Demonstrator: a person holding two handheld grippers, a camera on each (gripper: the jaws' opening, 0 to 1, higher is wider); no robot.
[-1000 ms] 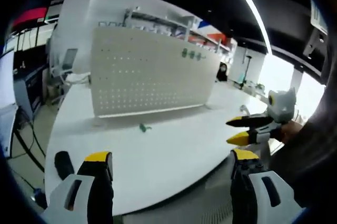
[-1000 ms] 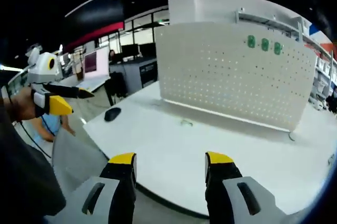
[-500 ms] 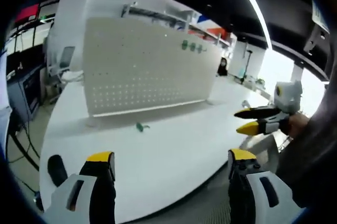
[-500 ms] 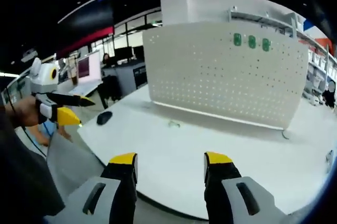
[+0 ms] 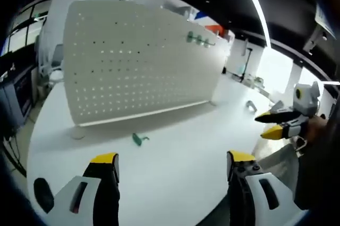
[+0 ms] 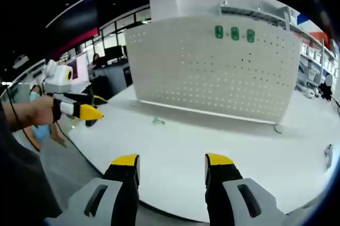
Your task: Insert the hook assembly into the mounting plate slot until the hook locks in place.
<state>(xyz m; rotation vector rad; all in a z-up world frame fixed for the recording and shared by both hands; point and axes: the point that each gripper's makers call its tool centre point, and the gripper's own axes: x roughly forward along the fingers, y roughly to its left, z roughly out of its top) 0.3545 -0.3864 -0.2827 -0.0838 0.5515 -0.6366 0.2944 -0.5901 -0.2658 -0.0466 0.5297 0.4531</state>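
A small green hook assembly (image 5: pixel 139 139) lies on the white table just in front of the white pegboard mounting plate (image 5: pixel 138 61); the right gripper view has the hook (image 6: pixel 158 121) and the plate (image 6: pixel 212 72) too. Three green hooks (image 6: pixel 234 33) sit in the plate's upper row, also seen as green hooks (image 5: pixel 197 39). My left gripper (image 5: pixel 167 158) is open above the near table, short of the hook, and appears as the left gripper (image 6: pixel 87 110) at the left. My right gripper (image 6: pixel 171 159) is open and empty, seen as the right gripper (image 5: pixel 276 124) at the table's right.
The white table (image 5: pixel 175 157) has a rounded near edge (image 6: pixel 106 175). A dark mouse (image 5: pixel 42 194) lies at its near left corner. A small metal fitting (image 5: pixel 249 106) stands at the far right. Desks and monitors (image 6: pixel 106 56) stand beyond.
Both views have moved closer to the table and pegboard, which now look larger. The hook lies where it was. Both grippers stay open.
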